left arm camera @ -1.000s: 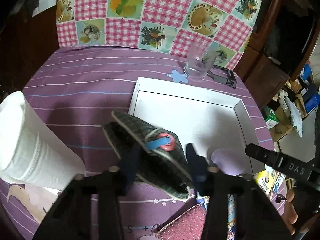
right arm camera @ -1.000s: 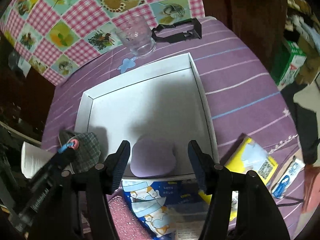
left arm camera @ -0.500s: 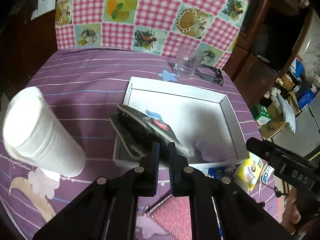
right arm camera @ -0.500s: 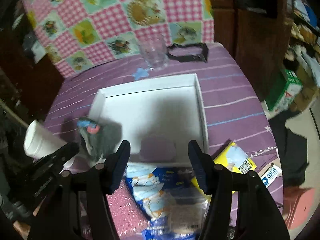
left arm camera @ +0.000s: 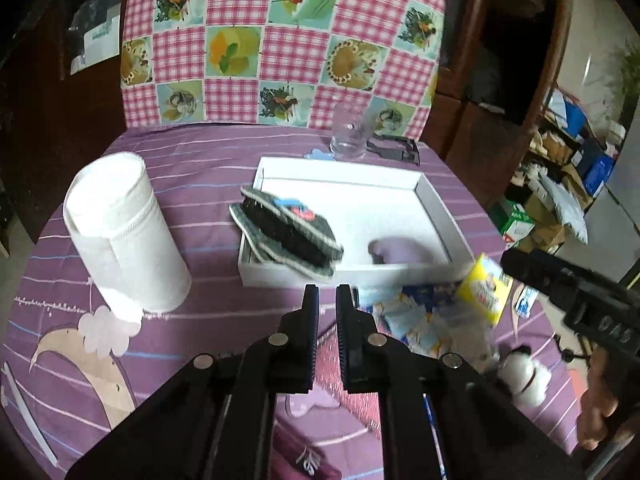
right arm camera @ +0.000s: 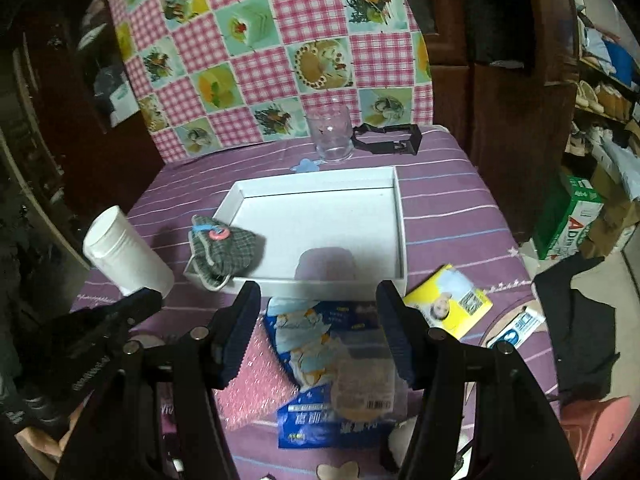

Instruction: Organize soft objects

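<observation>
A dark green plaid pouch (left arm camera: pixel 288 236) with a red ring lies over the near left corner of the white tray (left arm camera: pixel 348 174); it also shows in the right wrist view (right arm camera: pixel 224 250). A pale purple soft pad (left arm camera: pixel 400 250) lies in the tray (right arm camera: pixel 316 190) at the near side, also in the right wrist view (right arm camera: pixel 326 264). My left gripper (left arm camera: pixel 327 296) is shut and empty, just short of the tray. My right gripper (right arm camera: pixel 318 320) is open and empty above a blue printed packet (right arm camera: pixel 332 364) and a pink glittery sponge (right arm camera: pixel 252 384).
A white paper roll (left arm camera: pixel 120 232) stands left of the tray. A clear glass (right arm camera: pixel 330 138) and a black clip (right arm camera: pixel 388 140) sit behind the tray. A yellow packet (right arm camera: pixel 448 304) lies to the right. A checked cushion (left arm camera: pixel 280 40) backs the purple-covered table.
My left gripper lifted the plaid pouch from the table, left it on the tray's near left corner, and drew back shut. My right gripper stayed open and drew back.
</observation>
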`<state>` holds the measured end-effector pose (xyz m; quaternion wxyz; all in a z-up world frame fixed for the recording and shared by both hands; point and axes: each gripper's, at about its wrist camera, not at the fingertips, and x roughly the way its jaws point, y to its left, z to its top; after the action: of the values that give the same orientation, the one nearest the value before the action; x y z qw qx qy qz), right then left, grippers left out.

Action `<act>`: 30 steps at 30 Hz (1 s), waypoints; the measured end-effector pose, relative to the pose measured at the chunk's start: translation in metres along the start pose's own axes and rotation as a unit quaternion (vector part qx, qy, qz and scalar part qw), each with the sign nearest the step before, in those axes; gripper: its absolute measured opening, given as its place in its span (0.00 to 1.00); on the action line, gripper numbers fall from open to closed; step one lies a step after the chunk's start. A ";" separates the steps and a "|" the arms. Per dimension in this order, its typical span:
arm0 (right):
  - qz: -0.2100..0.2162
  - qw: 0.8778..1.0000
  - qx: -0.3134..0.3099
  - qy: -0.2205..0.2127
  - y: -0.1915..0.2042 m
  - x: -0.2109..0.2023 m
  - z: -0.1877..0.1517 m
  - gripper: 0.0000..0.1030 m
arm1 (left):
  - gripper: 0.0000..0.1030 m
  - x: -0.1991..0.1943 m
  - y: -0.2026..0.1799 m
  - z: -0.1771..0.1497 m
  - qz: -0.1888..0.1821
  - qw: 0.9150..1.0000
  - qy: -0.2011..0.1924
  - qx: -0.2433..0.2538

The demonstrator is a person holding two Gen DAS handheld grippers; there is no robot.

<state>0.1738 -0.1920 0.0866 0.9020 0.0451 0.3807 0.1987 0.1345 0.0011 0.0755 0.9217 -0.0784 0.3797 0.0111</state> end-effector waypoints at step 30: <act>-0.040 0.999 0.017 -0.004 -0.034 -0.010 -0.067 0.59 | 0.08 0.023 -0.024 -0.056 -0.047 0.998 0.026 0.023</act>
<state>0.1315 -0.2315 0.0384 0.9098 0.0465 0.3817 0.1560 0.1139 -0.0316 0.0238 0.9124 -0.0754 0.3999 -0.0426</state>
